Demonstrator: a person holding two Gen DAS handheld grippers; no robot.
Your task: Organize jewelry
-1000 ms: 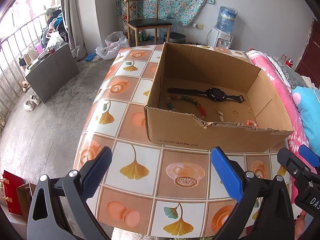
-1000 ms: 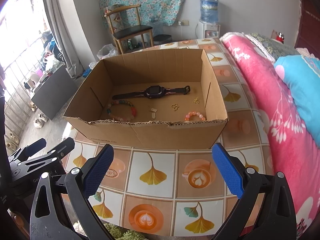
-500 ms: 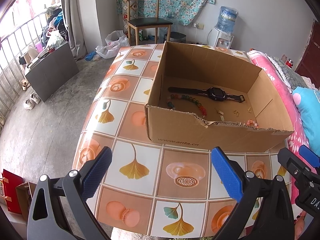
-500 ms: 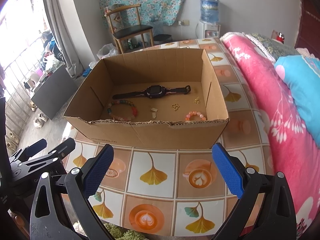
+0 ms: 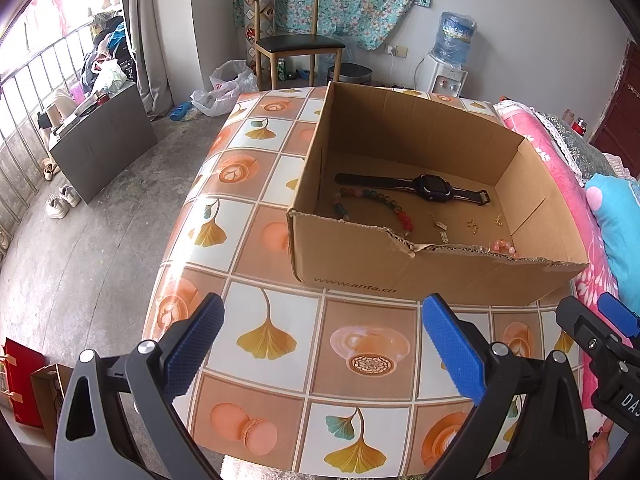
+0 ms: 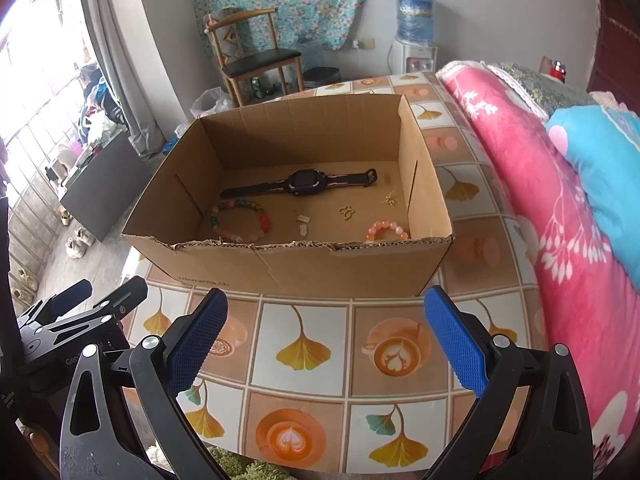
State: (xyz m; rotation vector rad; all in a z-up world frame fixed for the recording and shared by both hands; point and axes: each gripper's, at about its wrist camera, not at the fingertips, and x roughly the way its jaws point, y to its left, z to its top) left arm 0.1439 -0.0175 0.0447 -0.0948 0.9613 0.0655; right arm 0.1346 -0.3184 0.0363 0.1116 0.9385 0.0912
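**Jewelry all in box, both tongs wide and empty**

Left gripper (image 5: 320, 344) and right gripper (image 6: 326, 338) hover short of the cardboard box (image 6: 304, 266), 12 o'clock of both.

Inside:
- Watch (image 6: 300, 182): light, strap floppy; pinch the rigid case.
- Multicolour bead bracelet (image 6: 240, 220) and pink bracelet (image 6: 386, 230): limp, smooth beads; nip across the strand.
- Gold charm (image 6: 347, 213): tiny, likely slips.

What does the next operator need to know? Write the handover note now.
Left claw: open, empty, above the tiled tabletop.
Right claw: open, empty, same height.
Inside the open brown cardboard box: black wristwatch, multicoloured bead bracelet, pink bead bracelet, small gold pieces.
Done: nothing visibly sorted.
Left: sort everything.
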